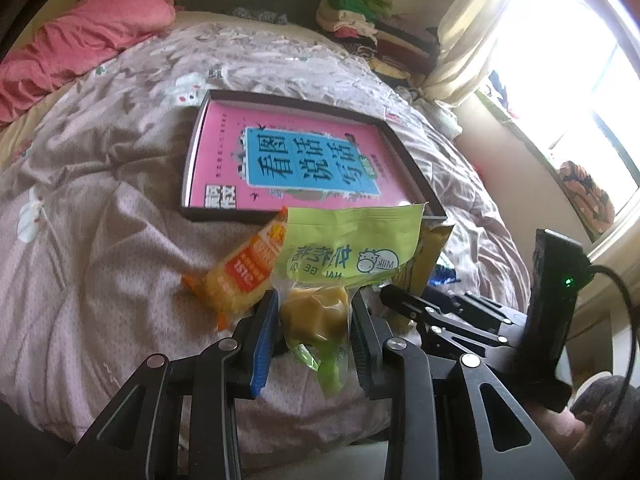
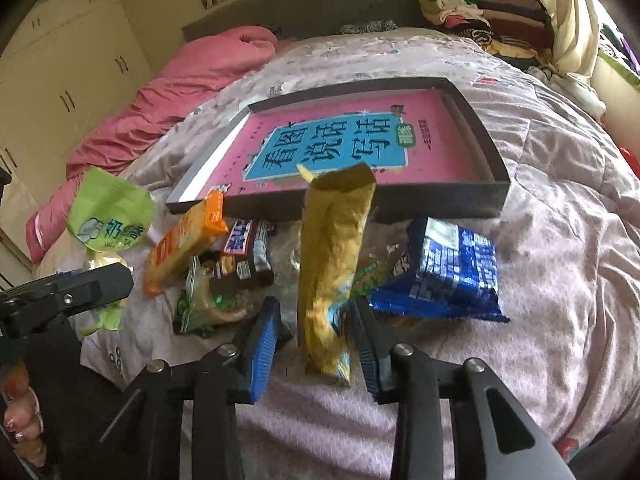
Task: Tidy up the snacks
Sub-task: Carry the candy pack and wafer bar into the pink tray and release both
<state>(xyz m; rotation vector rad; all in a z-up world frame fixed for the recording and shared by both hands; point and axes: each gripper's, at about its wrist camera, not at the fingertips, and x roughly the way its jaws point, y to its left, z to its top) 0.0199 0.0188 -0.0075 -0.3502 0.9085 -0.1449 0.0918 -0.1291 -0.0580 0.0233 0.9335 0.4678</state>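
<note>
On the bed, spread with a pale pink patterned quilt, lies a shallow dark tray with a pink book flat inside it; this tray serves as the landmark. Beyond the tray, a rumpled pink blanket lies toward the headboard. Just in front of the tray's near wall sits the heap of snacks. A blue foil packet lies near the tray's near right corner, touching the quilt. A tall yellow packet stands up in front of the tray's near wall, its top edge overlapping that wall in the right wrist view. An orange packet leans near the tray's near left corner, with a dark-wrapped bar just beside it and a clear bag with green print in front of that. The green milk-snack bag hangs clear of the quilt, in front of the tray's near wall.

The left claw is clamped on the green milk-snack bag's lower part. The right claw has its jaws a little apart, either side of the yellow packet's lower end; its pads do not appear to press it.
</note>
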